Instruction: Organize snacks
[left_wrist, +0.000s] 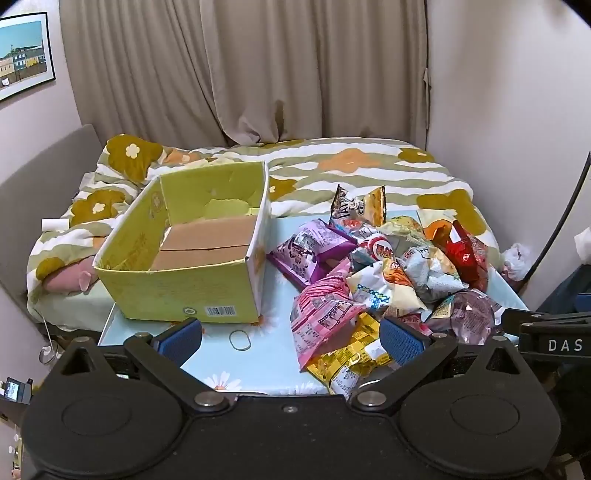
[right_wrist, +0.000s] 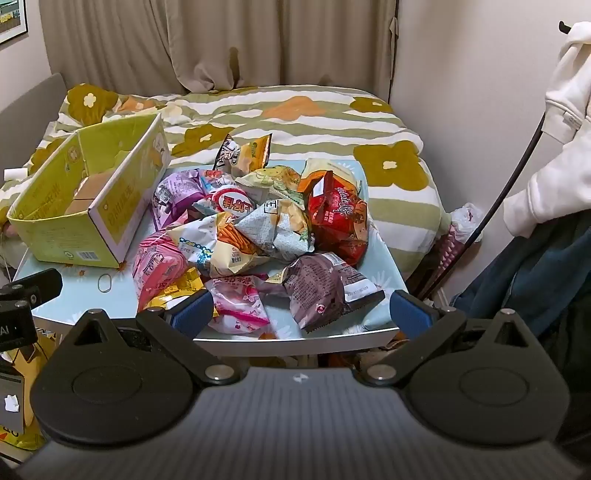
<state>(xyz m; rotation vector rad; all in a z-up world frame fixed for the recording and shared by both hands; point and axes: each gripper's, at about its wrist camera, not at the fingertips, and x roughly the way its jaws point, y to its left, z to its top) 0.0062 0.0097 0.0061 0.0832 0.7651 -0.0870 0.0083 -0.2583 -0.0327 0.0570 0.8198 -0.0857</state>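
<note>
A pile of snack bags (left_wrist: 384, 269) lies on the right half of a small light-blue table (left_wrist: 221, 373); it also shows in the right wrist view (right_wrist: 258, 229). An empty yellow-green cardboard box (left_wrist: 184, 258) stands open on the table's left; it also shows in the right wrist view (right_wrist: 88, 199). My left gripper (left_wrist: 291, 339) is open and empty at the table's near edge, its right pad by a pink bag (left_wrist: 325, 317) and a yellow bag (left_wrist: 347, 362). My right gripper (right_wrist: 301, 314) is open and empty, near a pink bag (right_wrist: 240, 302) and a dark purple bag (right_wrist: 325, 291).
A rubber band (left_wrist: 240, 339) lies on the table in front of the box. A bed with a flowered duvet (left_wrist: 351, 166) is behind the table, curtains beyond. A black cable (right_wrist: 491, 214) and hanging clothes (right_wrist: 554, 147) are at the right.
</note>
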